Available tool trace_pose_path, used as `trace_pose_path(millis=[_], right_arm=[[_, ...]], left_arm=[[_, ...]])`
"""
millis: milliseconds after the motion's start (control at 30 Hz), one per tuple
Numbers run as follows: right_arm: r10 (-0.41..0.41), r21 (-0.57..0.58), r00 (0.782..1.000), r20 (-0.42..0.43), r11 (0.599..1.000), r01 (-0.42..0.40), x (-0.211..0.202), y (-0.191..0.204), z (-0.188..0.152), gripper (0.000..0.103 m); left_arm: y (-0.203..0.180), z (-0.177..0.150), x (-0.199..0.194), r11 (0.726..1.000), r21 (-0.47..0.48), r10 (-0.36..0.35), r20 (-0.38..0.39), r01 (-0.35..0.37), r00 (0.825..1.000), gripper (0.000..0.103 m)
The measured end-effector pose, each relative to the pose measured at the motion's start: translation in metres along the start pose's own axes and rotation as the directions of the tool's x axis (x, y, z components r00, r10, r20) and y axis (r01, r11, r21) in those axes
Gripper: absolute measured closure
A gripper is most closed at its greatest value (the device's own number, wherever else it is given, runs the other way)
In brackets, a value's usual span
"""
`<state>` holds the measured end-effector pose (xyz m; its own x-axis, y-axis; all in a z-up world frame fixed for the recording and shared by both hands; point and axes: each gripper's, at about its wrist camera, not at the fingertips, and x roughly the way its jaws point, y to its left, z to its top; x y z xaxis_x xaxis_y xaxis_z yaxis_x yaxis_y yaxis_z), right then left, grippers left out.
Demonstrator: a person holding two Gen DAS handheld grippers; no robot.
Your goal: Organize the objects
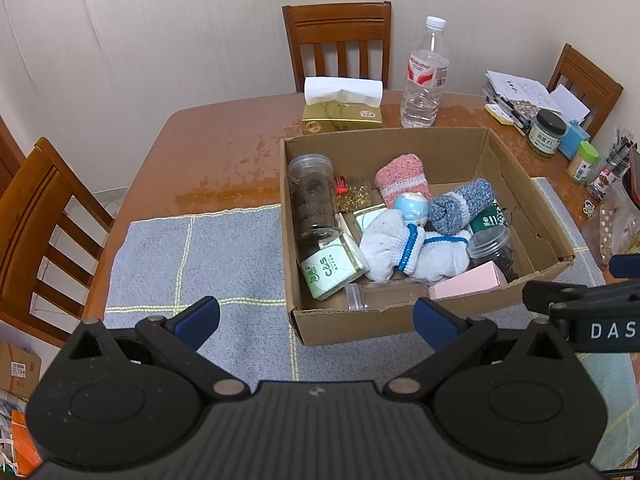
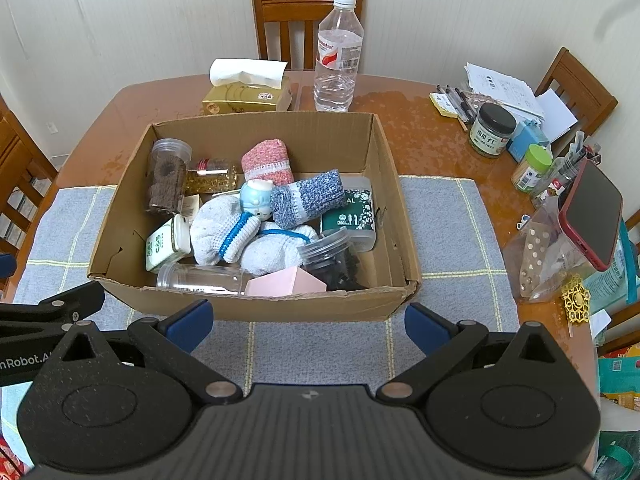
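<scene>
Both jaws are standing spread and empty as we are hovering the left gripper and right gripper before the cardboard box, already holding socks and jars; whether we are packing or unpacking is unclear.

Left gripper and right gripper hover side by side, jaws spread wide, holding nothing.

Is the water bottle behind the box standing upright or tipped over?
Upright. The water bottle stands on the table behind the cardboard box, white cap on top.
</scene>
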<state>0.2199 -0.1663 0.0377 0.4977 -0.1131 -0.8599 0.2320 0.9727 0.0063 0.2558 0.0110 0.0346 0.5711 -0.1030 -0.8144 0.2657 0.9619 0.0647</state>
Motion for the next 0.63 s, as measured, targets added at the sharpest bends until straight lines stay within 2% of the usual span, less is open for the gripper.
trace_pose_path(millis=[633], right_arm=[[0.002,0.0,1.0,0.003,1.0,-0.002,-0.0018,-0.0002,0.0015,0.0]], left_arm=[[0.0,0.0003,-0.0021,1.0,-0.004,0.004,-0.002,-0.004,1.0,0.001]])
